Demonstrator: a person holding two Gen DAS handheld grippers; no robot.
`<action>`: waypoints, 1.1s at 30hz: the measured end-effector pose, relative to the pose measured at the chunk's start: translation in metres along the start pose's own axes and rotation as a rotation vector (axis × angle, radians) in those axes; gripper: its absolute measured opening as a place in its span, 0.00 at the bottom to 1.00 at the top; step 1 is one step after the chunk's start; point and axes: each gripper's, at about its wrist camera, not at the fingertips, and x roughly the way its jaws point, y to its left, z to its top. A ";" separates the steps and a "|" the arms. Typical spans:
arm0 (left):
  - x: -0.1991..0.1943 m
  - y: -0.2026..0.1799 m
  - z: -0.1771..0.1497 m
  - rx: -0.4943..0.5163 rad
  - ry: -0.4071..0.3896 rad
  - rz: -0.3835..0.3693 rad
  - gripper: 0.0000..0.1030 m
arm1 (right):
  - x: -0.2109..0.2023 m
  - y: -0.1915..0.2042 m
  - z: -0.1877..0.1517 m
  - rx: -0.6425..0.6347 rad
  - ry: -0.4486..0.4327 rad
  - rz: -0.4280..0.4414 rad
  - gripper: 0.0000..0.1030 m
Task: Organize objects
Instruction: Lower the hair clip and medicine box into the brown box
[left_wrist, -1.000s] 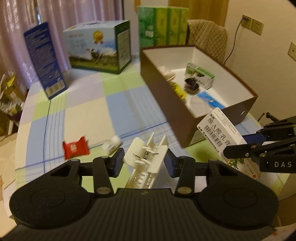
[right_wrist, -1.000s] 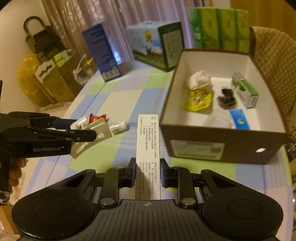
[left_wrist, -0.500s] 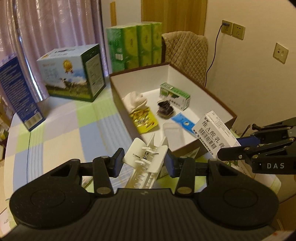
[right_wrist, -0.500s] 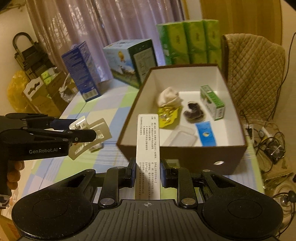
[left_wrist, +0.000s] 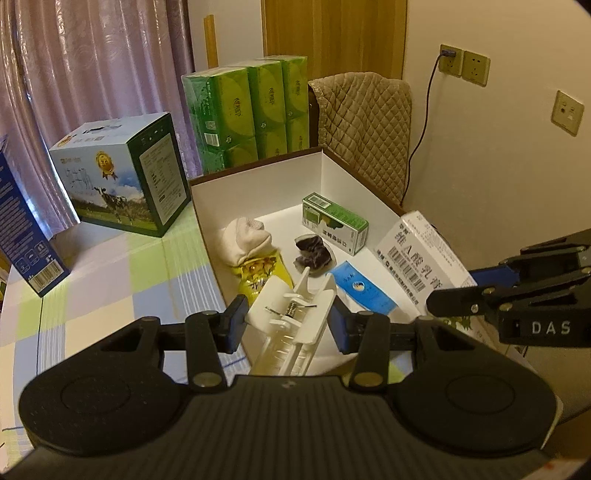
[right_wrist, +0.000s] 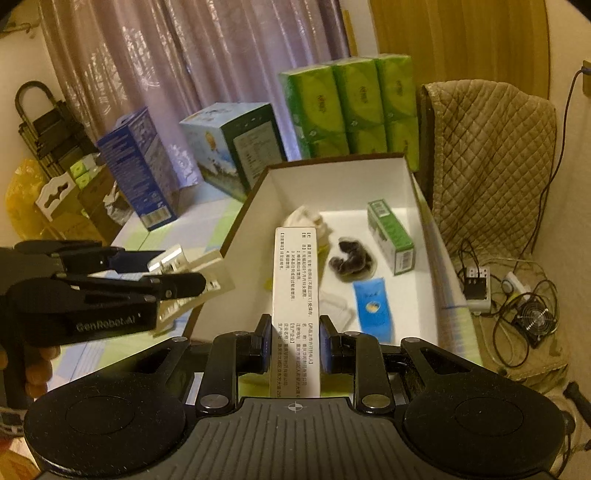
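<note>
Grippers both loaded. Left gripper (left_wrist: 288, 319) is clamped on a white clip (left_wrist: 291, 314), held over the near edge of the box (left_wrist: 258, 184). Right gripper (right_wrist: 293, 343) is clamped on a white carton (right_wrist: 293, 280), also above the box. Tablecloth (left_wrist: 110, 273), checked in green, blue and cream, carries the box; inside lie a sock (left_wrist: 245, 238), yellow packet (left_wrist: 260, 271), dark wrapped item (left_wrist: 314, 254), blue sachet (left_wrist: 364, 291) and green carton (left_wrist: 334, 223). Beyond stand a milk case (left_wrist: 122, 177), a blue box (left_wrist: 22, 225) cut off at the frame, green tissue packs (left_wrist: 247, 107), a quilted chair (left_wrist: 365, 129) and curtains (left_wrist: 92, 66). Contents of the dark item cannot be made out. A hand (right_wrist: 37, 369) shows partly behind the left gripper.
</note>
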 end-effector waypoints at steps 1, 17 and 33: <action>0.005 -0.001 0.003 -0.002 0.004 0.003 0.40 | 0.002 -0.003 0.003 0.004 -0.002 -0.001 0.22; 0.086 0.003 0.027 -0.034 0.103 0.073 0.40 | 0.053 -0.056 0.046 0.037 0.027 -0.037 0.21; 0.144 0.006 0.030 -0.029 0.202 0.100 0.41 | 0.101 -0.081 0.049 0.083 0.108 -0.044 0.22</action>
